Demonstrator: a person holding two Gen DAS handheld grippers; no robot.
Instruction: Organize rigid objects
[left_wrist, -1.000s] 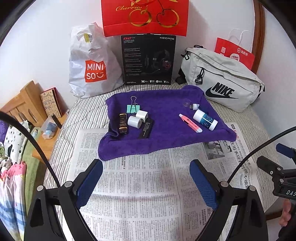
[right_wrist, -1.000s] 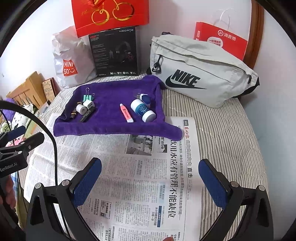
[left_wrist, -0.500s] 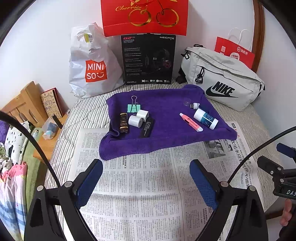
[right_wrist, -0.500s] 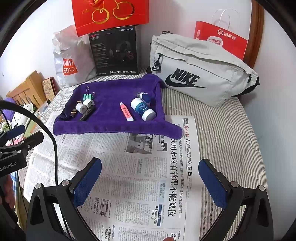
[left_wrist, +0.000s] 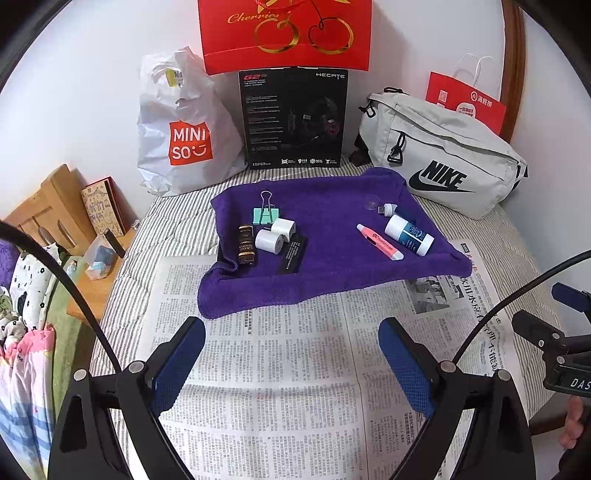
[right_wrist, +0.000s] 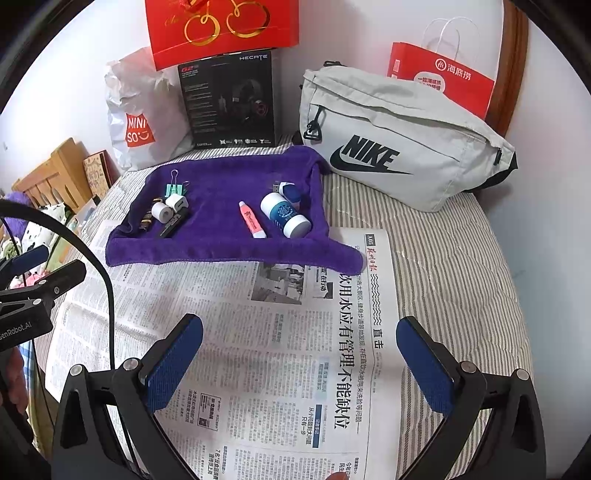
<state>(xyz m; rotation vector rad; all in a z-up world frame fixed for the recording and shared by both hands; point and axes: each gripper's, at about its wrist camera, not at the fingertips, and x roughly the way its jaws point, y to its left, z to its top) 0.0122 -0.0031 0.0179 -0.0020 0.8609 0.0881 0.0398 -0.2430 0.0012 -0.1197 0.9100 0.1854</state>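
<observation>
Striped bed, newspaper (left_wrist: 280, 369), purple towel (left_wrist: 332, 258) holding small items, both grippers' fingers apart.

I was looking at a plain white wall (left_wrist: 92, 92) behind a bed (right_wrist: 461, 258) with a grey-and-white striped cover, evenly and softly lit. A curved brown wooden headboard (left_wrist: 511, 74) rose at the right against the wall. Left of the bed stood a light wooden bedside unit (left_wrist: 48, 206), with a patterned notebook (left_wrist: 103, 210) leaning on it and a low wooden ledge (left_wrist: 99, 291) beside the mattress carrying a small clear box (left_wrist: 98, 260). Further left, patterned fabrics (left_wrist: 22, 332) in pink, white and green were piled at the edge of my left wrist view.
</observation>
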